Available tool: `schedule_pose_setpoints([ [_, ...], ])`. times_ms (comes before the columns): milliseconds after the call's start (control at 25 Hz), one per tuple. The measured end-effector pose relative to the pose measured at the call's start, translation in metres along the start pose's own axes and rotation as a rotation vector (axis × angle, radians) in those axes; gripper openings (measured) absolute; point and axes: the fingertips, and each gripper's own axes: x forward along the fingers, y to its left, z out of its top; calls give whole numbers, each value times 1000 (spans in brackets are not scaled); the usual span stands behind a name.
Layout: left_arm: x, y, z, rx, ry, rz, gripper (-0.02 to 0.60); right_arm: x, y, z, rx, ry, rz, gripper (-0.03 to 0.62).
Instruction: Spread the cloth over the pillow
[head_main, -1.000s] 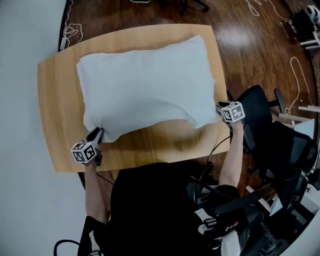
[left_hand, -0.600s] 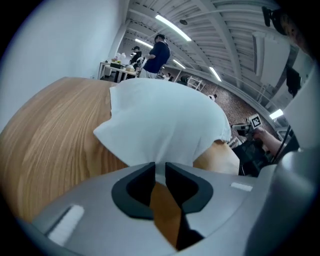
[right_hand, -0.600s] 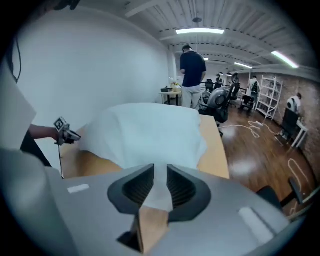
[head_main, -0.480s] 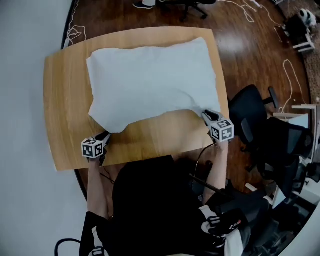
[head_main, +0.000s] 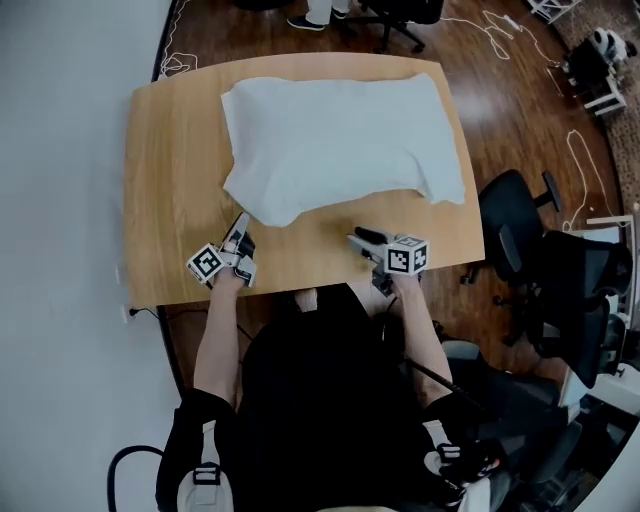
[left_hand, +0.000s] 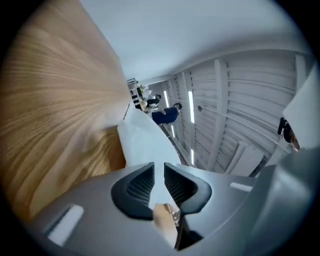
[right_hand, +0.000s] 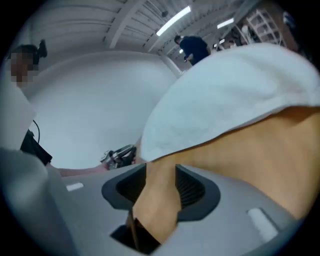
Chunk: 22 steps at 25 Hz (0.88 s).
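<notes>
The cloth (head_main: 340, 140), soft and light, lay over the pillow on the far half of the counter (head_main: 170, 200); we judged its near corners the best hold. A second before, both grippers stood at those corners. Now the left hand-held gripper (head_main: 240, 226), closing, and the right hand-held gripper (head_main: 358, 238), opening, were empty near the counter's front edge.

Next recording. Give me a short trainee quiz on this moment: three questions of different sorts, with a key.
1. True or false: the white cloth covers the whole table.
2. Multiple choice: what shows between the jaws of the right gripper? A) a fold of the cloth B) only bare table C) a cable
3. Short answer: on which side of the cloth, the person's left or right, is there more bare table?

Key: 1 false, wood shows all round it. 2 B; those jaws are opening, with nothing between them. 3 left.
</notes>
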Motion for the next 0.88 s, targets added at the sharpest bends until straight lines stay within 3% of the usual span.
schedule_pose_setpoints([
  [80, -7, -3, 12, 14, -53, 33, 40, 83, 42, -22, 114, 62, 127, 240],
  [120, -14, -9, 14, 6, -78, 37, 26, 116, 51, -28, 165, 81, 129, 259],
  [240, -35, -28, 5, -11, -114, 11, 0, 172, 52, -24, 236, 53, 1, 258],
  [280, -44, -26, -1, -26, -114, 34, 0, 180, 54, -21, 262, 28, -10, 238],
  [320, -54, -19, -6, -40, -108, 76, 0, 184, 60, -18, 302, 1, 9, 172],
  [360, -63, -11, -10, -45, -102, 110, 0, 184, 70, -14, 363, -26, 54, 46],
  [520, -76, -8, -8, -87, -130, 110, 0, 157, 131, 15, 711, -99, 345, 25],
  [600, -59, -17, -4, -145, -170, 74, 3, 141, 148, 43, 829, -114, 456, 25],
  [680, -30, -26, -4, -221, -199, 37, 26, 129, 157, 74, 881, -141, 531, 25],
  [880, 21, -22, -26, -513, -258, -75, 112, 119, 182, 96, 884, -178, 655, 23],
])
